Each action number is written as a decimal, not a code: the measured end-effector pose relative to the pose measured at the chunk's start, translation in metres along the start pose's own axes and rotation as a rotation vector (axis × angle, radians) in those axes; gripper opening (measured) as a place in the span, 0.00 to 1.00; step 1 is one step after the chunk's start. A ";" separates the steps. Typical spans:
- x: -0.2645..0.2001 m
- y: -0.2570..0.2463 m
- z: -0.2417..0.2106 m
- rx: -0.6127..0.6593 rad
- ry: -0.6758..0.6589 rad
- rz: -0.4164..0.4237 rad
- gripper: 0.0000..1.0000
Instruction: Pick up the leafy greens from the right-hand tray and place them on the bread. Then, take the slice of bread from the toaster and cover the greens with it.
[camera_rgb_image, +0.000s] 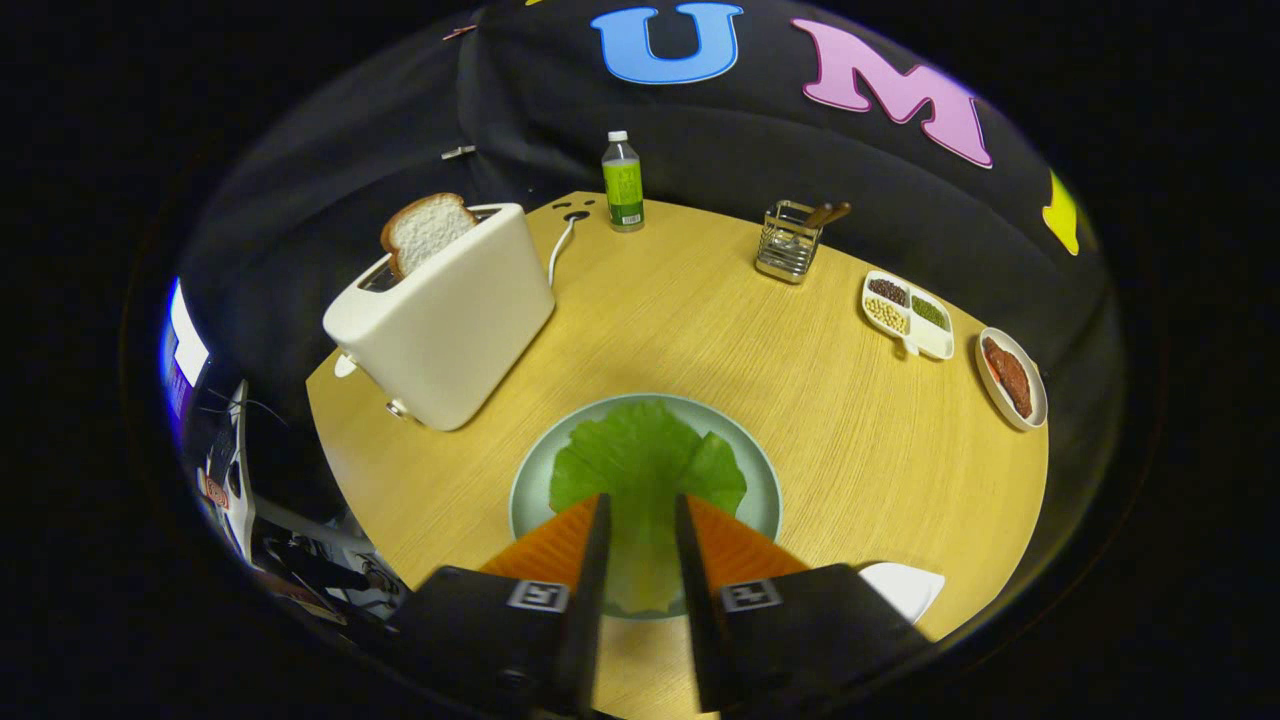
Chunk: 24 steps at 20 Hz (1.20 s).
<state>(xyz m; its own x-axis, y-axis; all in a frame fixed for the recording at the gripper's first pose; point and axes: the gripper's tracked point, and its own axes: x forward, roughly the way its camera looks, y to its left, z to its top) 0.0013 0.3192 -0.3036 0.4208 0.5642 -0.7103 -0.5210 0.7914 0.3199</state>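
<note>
Jaws (640, 500) stood partly open with a narrow gap, gripping nothing, poised over the greens (645, 465) lying on the plate (765, 490). Beyond them to the left, the bread (425, 230) stuck upright from the toaster (445, 320) on the surface (850, 440).

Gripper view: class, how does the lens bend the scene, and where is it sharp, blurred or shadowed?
Gripper view: fisheye bowing curves the wooden table edge and tilts the toaster; the bread slice and leafy greens on the plate are sharp; the tool, fingers slightly apart over the greens, is close and soft; light is even, shadows faint.
</note>
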 end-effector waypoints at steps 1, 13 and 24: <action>-0.002 -0.001 0.003 0.009 -0.005 -0.007 0.60; -0.081 0.017 0.083 -0.094 -0.313 0.021 0.93; -0.122 0.138 0.208 -0.176 -0.526 0.166 0.97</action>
<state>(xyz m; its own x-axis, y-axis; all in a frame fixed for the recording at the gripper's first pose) 0.0326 0.4085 -0.0426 0.6122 0.7541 -0.2379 -0.7082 0.6567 0.2592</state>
